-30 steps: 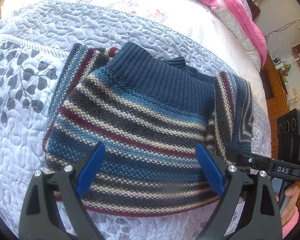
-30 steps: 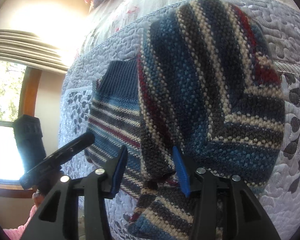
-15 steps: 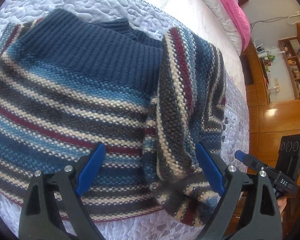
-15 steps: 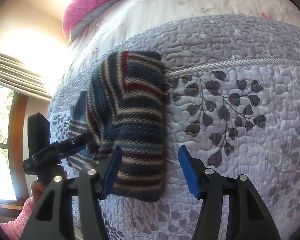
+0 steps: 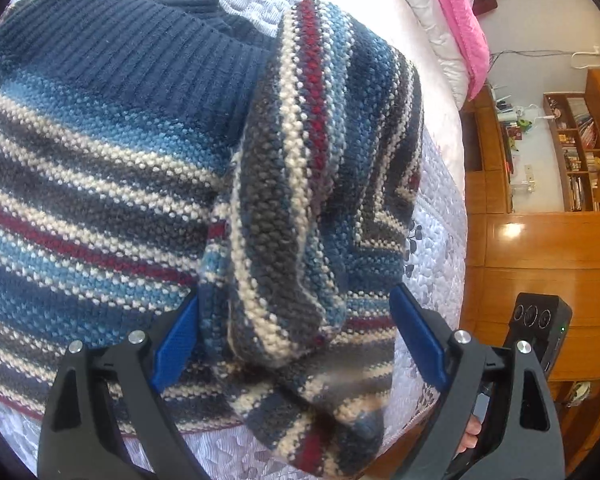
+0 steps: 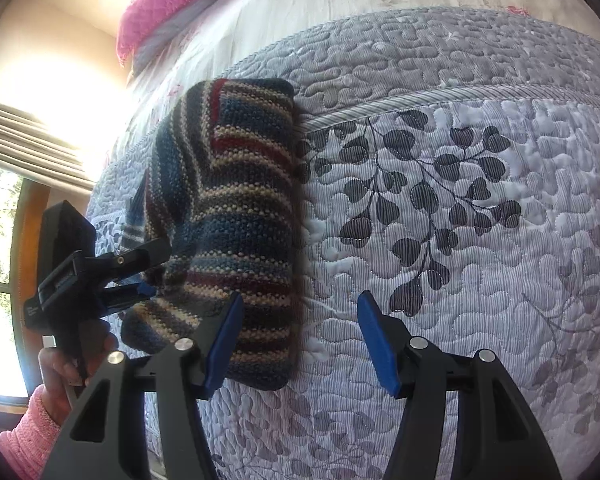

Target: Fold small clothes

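A small striped knit sweater point(image 5: 100, 184) with a navy ribbed collar lies flat on the grey quilted bedspread point(image 6: 460, 280). Its right sleeve point(image 5: 300, 208) is folded in over the body. My left gripper point(image 5: 296, 340) is open and low over the sweater, the sleeve's cuff end lying between its blue pads point(image 5: 176, 340). My right gripper point(image 6: 302, 344) is open beside the sweater point(image 6: 236, 220), its left pad over the folded edge, its right pad over bare quilt. In the right wrist view the left gripper point(image 6: 146, 280) reaches onto the sweater from the left.
A pink blanket point(image 5: 460, 20) lies at the head of the bed. Wooden cabinets and shelves point(image 5: 560, 184) stand beyond the bed's right edge. A window with blinds point(image 6: 4, 208) is on the left. A hand in a pink sleeve point(image 6: 40, 420) holds the left tool.
The right gripper let go of the sleeve, opened wider and drew back to the right. The left gripper moved right and closer, over the folded sleeve's cuff.
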`<state>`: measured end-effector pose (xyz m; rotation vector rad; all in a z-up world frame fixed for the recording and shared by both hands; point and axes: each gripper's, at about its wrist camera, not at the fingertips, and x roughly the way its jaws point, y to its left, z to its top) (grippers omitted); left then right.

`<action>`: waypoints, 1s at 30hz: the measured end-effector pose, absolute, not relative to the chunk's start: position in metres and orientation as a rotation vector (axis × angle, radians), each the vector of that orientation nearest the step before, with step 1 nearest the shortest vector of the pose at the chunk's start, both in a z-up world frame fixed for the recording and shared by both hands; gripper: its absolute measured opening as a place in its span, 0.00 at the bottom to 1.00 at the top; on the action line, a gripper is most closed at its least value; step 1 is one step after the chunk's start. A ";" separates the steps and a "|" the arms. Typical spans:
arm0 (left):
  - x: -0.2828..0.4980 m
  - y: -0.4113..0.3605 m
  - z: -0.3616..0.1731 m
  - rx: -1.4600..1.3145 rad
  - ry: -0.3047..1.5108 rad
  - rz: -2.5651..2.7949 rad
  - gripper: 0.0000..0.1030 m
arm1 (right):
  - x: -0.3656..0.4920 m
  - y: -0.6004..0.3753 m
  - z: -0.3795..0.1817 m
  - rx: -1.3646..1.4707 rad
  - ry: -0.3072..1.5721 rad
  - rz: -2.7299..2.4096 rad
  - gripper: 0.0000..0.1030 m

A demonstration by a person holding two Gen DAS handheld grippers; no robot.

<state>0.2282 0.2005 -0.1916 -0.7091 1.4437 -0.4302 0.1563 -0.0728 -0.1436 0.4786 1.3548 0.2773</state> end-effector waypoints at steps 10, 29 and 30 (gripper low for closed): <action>0.227 0.204 -0.181 -0.683 1.405 -0.358 0.38 | 0.150 -0.078 -0.151 0.483 1.378 0.250 0.58; 0.237 0.197 -0.164 -0.734 1.287 -0.418 0.32 | 0.141 -0.078 -0.150 0.494 1.391 0.214 0.60; 0.236 0.201 -0.158 -0.742 1.262 -0.424 0.31 | 0.141 -0.080 -0.151 0.503 1.391 0.207 0.60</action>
